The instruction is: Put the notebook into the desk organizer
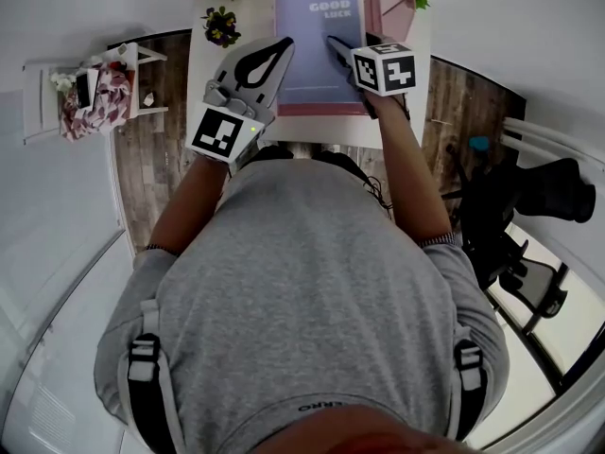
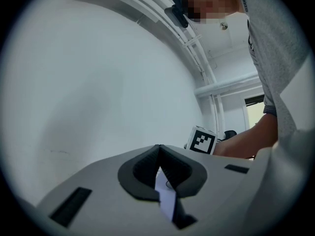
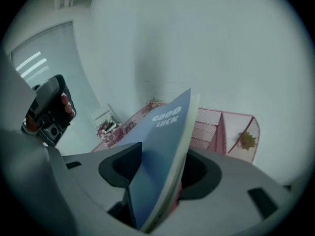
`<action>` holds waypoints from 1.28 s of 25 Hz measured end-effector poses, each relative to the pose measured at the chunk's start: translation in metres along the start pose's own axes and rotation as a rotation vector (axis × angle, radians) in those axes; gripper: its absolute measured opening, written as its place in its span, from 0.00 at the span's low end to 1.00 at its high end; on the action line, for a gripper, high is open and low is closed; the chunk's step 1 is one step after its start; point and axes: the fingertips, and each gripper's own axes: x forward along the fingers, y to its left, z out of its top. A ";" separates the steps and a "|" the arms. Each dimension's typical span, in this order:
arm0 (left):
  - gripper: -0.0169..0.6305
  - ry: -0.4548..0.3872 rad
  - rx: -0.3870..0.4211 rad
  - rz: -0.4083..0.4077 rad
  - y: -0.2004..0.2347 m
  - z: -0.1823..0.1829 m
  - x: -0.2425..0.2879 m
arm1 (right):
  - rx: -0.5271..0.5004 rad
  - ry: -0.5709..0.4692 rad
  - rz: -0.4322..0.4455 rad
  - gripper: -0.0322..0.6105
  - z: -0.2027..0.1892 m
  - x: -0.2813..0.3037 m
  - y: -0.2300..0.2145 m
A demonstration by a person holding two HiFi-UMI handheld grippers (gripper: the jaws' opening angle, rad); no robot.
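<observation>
**Notebook held upright in front of the organizer**

Head view: the person leans over a white table (image 1: 307,129). The notebook (image 1: 317,55), blue with "GOOD LUCK" on its cover, is at the table's far side, just before the pink organizer (image 1: 389,12). The right gripper (image 1: 333,42) reaches in from the notebook's right side, with its tips over the cover. The left gripper (image 1: 285,43) has its tips at the notebook's left edge. Two flower pots (image 1: 222,26) stand to the left of the notebook.

Left gripper view: the left gripper (image 2: 158,150) has its jaws drawn together at the tips. A pale strip shows through the slit behind them. Whether they pinch the notebook's edge cannot be told. The right gripper's marker cube (image 2: 203,140) shows beyond, against a white wall.

Right gripper view: the right gripper (image 3: 165,168) is clamped on the notebook (image 3: 165,132), which stands edge-on between the pads, tilted, cover to the left. Behind it, apart from it, is the mesh organizer (image 3: 216,129), with a leaf (image 3: 246,140) at its right end
</observation>
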 end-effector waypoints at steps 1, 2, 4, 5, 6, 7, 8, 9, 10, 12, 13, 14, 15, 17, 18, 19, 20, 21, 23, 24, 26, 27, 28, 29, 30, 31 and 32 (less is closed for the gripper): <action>0.05 0.001 -0.002 -0.002 0.002 -0.001 -0.002 | -0.039 0.020 -0.035 0.40 -0.004 0.002 -0.003; 0.05 0.001 -0.004 -0.004 0.003 -0.001 -0.003 | -0.082 0.042 -0.073 0.39 -0.007 0.003 -0.006; 0.05 -0.001 -0.009 -0.010 0.006 -0.001 -0.005 | -0.152 0.080 -0.132 0.42 -0.013 0.006 -0.010; 0.05 -0.002 -0.012 -0.013 0.007 -0.001 -0.006 | -0.173 0.095 -0.154 0.43 -0.016 0.007 -0.011; 0.05 -0.001 -0.014 -0.017 0.007 -0.002 -0.008 | -0.188 0.107 -0.173 0.43 -0.019 0.008 -0.012; 0.05 -0.001 -0.015 -0.022 0.008 -0.002 -0.009 | -0.203 0.118 -0.189 0.44 -0.021 0.010 -0.013; 0.05 0.000 -0.016 -0.027 0.008 -0.003 -0.010 | -0.217 0.130 -0.204 0.44 -0.023 0.011 -0.014; 0.05 0.001 -0.016 -0.031 0.008 -0.003 -0.011 | -0.232 0.144 -0.218 0.45 -0.025 0.012 -0.015; 0.05 0.004 -0.017 -0.033 0.009 -0.004 -0.012 | -0.244 0.161 -0.229 0.45 -0.026 0.013 -0.015; 0.05 0.021 -0.017 -0.035 0.011 -0.007 -0.015 | -0.261 0.190 -0.252 0.46 -0.027 0.012 -0.014; 0.05 0.027 -0.015 -0.037 0.012 -0.009 -0.016 | -0.269 0.197 -0.266 0.47 -0.026 0.011 -0.014; 0.05 0.024 -0.015 -0.042 0.012 -0.008 -0.017 | -0.281 0.201 -0.284 0.48 -0.025 0.011 -0.016; 0.05 0.017 -0.015 -0.046 0.012 -0.007 -0.017 | -0.297 0.203 -0.304 0.52 -0.024 0.010 -0.018; 0.05 0.018 -0.015 -0.050 0.012 -0.007 -0.018 | -0.325 0.212 -0.332 0.64 -0.023 0.008 -0.022; 0.05 0.018 -0.016 -0.050 0.012 -0.007 -0.019 | -0.326 0.213 -0.329 0.64 -0.024 0.009 -0.022; 0.05 0.020 -0.018 -0.050 0.013 -0.008 -0.019 | -0.320 0.211 -0.322 0.65 -0.025 0.010 -0.022; 0.05 0.023 -0.020 -0.050 0.013 -0.009 -0.019 | -0.314 0.208 -0.319 0.65 -0.025 0.010 -0.022; 0.05 0.027 -0.021 -0.051 0.014 -0.010 -0.018 | -0.312 0.201 -0.320 0.65 -0.024 0.008 -0.022; 0.05 0.047 -0.017 -0.055 0.012 -0.015 -0.017 | -0.303 0.164 -0.315 0.65 -0.019 0.003 -0.020; 0.05 0.057 -0.010 -0.056 0.012 -0.018 -0.017 | -0.296 0.134 -0.306 0.65 -0.015 0.000 -0.018; 0.05 0.064 0.002 -0.049 0.011 -0.020 -0.015 | -0.295 0.058 -0.286 0.63 -0.003 -0.009 -0.012; 0.05 0.064 0.004 -0.040 0.011 -0.020 -0.013 | -0.294 0.014 -0.268 0.59 0.004 -0.015 -0.008; 0.05 0.064 0.006 -0.030 0.010 -0.019 -0.011 | -0.290 -0.031 -0.244 0.57 0.010 -0.021 -0.004; 0.05 0.063 0.010 -0.020 0.009 -0.018 -0.010 | -0.283 -0.074 -0.215 0.54 0.016 -0.027 0.001; 0.05 0.062 0.015 -0.010 0.007 -0.016 -0.008 | -0.277 -0.116 -0.186 0.53 0.021 -0.035 0.005; 0.05 0.062 0.020 -0.002 0.005 -0.015 -0.007 | -0.274 -0.161 -0.160 0.52 0.027 -0.043 0.010; 0.05 0.063 0.024 0.006 0.003 -0.013 -0.006 | -0.273 -0.209 -0.135 0.49 0.033 -0.052 0.014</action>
